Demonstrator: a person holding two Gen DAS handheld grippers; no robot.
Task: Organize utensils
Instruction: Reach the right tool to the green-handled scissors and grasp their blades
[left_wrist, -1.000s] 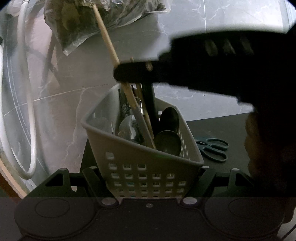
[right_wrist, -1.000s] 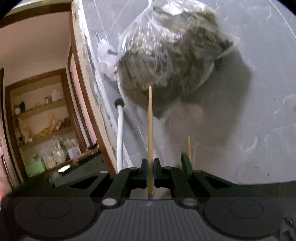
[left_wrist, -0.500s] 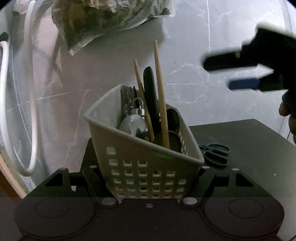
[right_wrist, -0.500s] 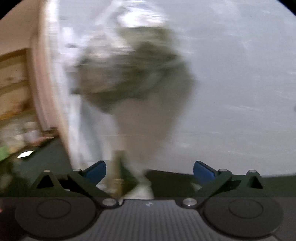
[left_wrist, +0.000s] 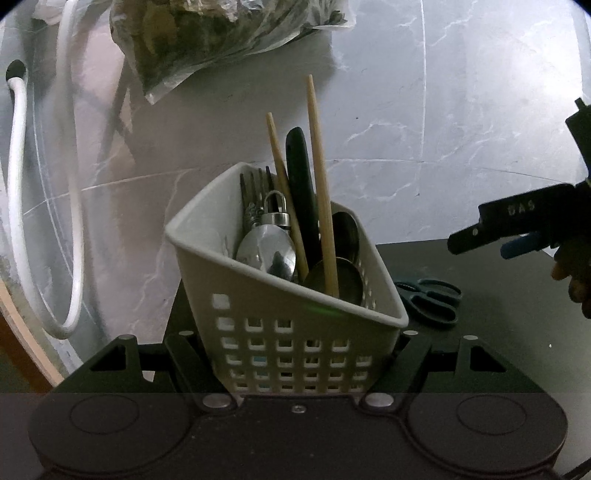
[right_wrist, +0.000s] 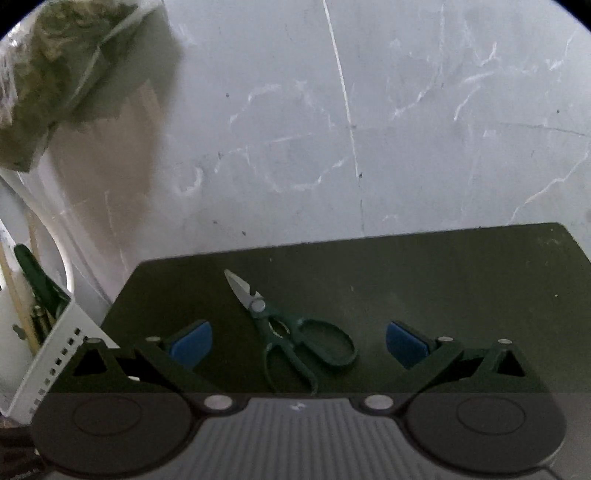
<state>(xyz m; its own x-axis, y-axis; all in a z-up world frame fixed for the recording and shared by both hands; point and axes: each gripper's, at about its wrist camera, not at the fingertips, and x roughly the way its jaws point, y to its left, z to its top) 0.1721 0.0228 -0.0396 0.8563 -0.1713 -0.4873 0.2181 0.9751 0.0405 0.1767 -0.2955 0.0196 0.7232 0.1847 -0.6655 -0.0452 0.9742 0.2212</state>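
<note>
A: Where do the scissors (right_wrist: 291, 332) lie from the right gripper (right_wrist: 297, 341)?

B: On the dark table (right_wrist: 443, 280), flat, right between its spread jaws. Blades point to about 11 o'clock, the handle loops toward 5, nearest the camera. So the long axis runs slantwise across the gap, not square to the blue pads (right_wrist: 190, 341).

A: Anything held there?

B: No. The jaws stand wide and empty; they have just been opening, and nothing touches the pads. The gripper tilts down at the table.

A: And the left gripper (left_wrist: 295, 369)?

B: Clamped on the base of the white basket (left_wrist: 295, 328), which stands tilted with chopsticks (left_wrist: 321, 184), spoons and forks upright in it. From there the scissors sit at 3 o'clock, just beside the basket.

A: So which hand goes?

B: The right, I'd judge; it is nearer and free.
</note>
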